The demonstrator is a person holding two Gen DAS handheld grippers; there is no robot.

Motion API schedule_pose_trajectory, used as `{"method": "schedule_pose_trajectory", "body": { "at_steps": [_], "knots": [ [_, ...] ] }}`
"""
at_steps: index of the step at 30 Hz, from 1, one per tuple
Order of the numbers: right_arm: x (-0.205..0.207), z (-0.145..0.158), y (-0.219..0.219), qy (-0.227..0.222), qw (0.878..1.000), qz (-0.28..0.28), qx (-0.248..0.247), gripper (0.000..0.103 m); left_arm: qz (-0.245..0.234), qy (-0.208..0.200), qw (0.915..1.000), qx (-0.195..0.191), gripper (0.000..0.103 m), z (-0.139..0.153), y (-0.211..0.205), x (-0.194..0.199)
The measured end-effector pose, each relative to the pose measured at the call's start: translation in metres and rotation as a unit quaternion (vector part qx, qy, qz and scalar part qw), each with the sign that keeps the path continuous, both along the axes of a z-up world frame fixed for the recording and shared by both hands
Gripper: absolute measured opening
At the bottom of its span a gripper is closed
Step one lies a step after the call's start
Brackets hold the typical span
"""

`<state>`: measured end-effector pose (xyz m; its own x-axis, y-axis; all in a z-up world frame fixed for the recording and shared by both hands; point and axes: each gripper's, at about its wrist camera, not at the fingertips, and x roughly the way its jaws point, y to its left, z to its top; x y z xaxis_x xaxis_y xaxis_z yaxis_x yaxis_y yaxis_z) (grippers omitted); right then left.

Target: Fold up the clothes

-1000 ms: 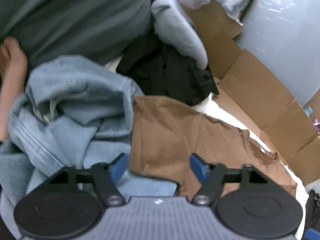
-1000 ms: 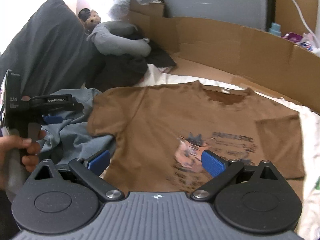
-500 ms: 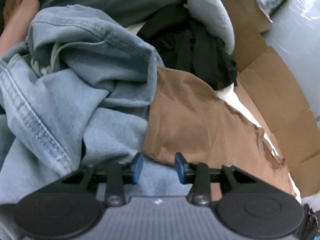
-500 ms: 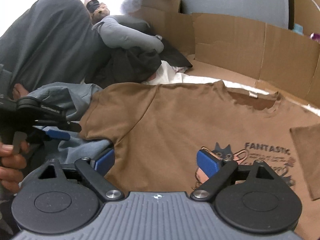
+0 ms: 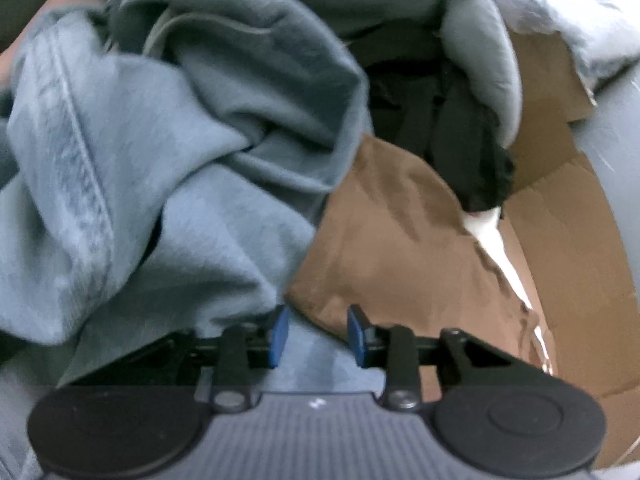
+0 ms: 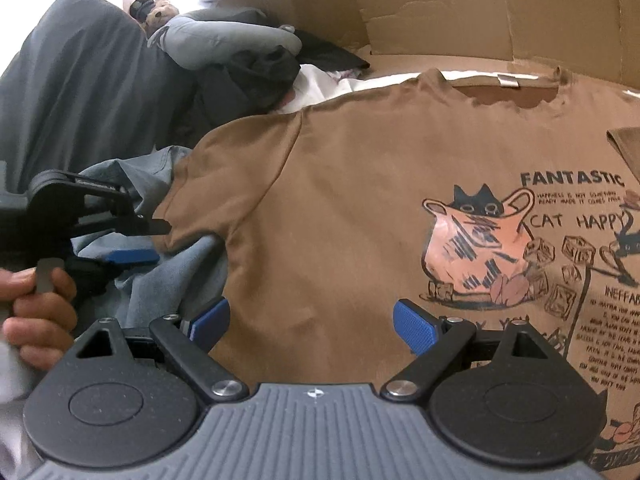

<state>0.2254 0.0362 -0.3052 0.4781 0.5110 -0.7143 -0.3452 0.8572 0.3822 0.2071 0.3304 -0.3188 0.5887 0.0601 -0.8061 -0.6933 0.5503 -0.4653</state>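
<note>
One brown T-shirt (image 6: 340, 208) is laid flat, print side up, on a white sheet (image 6: 320, 80), in the middle of the right wrist view. One cat graphic with lettering (image 6: 520, 248) is printed on its chest, at the right. The neckline with one label (image 6: 507, 80) is at the far side. One sleeve (image 6: 224, 184) is spread to the left, its hem lying over one crumpled blue denim garment (image 5: 168, 184). A second sleeve, folded in over the chest, is partly seen at the far right edge.

The left gripper (image 5: 316, 334) is seen just at the sleeve hem, where brown cloth meets denim. Its jaws are narrowed but a gap is left between the two blue pads; the corner of the sleeve lies at that gap, and no pinch is seen. In the right wrist view the same gripper (image 6: 148, 240) is seen held by one hand (image 6: 36, 312) at the left edge.

The right gripper (image 6: 312, 326) is held low over the near part of the shirt, jaws spread wide, nothing clamped.

Farther left, one dark grey pillow (image 6: 80, 92), one grey neck pillow (image 6: 232, 44), one small plush toy (image 6: 158, 10) and one black garment (image 5: 460, 136) are seen. Cardboard panels (image 6: 460, 12) are stood along the far side.
</note>
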Motion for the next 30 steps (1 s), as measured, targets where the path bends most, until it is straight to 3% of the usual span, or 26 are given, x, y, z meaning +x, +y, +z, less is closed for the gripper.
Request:
{"method": "schedule_pose_trajectory", "body": {
  "at_steps": [4,12,16,19,22,24,27,30],
  "knots": [
    [0.000,-0.003,-0.003,0.007,1.000,-0.007,0.005,0.092,0.016,-0.016,0.9997,0.012,0.039,-0.005,-0.008,-0.003],
    [0.007,-0.003,-0.010,0.016,0.999,-0.027,0.010,0.092,0.045,-0.060,0.9972,0.005,0.065,-0.018,-0.016,0.000],
    [0.010,-0.005,-0.016,0.020,0.999,-0.040,0.011,0.092,0.096,-0.114,0.9885,-0.023,0.066,-0.032,-0.017,-0.011],
    [0.012,-0.007,-0.018,0.024,0.999,-0.046,0.009,0.092,0.114,-0.129,0.9846,-0.031,0.065,-0.038,-0.014,-0.013],
    [0.011,-0.008,-0.018,0.023,0.999,-0.045,0.007,0.092,0.133,-0.134,0.9810,-0.047,0.056,-0.037,-0.011,-0.018],
    [0.011,-0.008,-0.018,0.022,0.999,-0.044,0.007,0.092,0.144,-0.136,0.9781,-0.063,0.037,-0.037,-0.009,-0.022],
    [0.010,-0.009,-0.017,0.024,0.999,-0.043,0.008,0.092,0.145,-0.136,0.9773,-0.072,0.022,-0.037,-0.007,-0.025],
    [0.011,-0.010,-0.018,0.027,0.999,-0.044,0.011,0.092,0.145,-0.143,0.9767,-0.068,0.015,-0.033,-0.007,-0.025]
  ]
}}
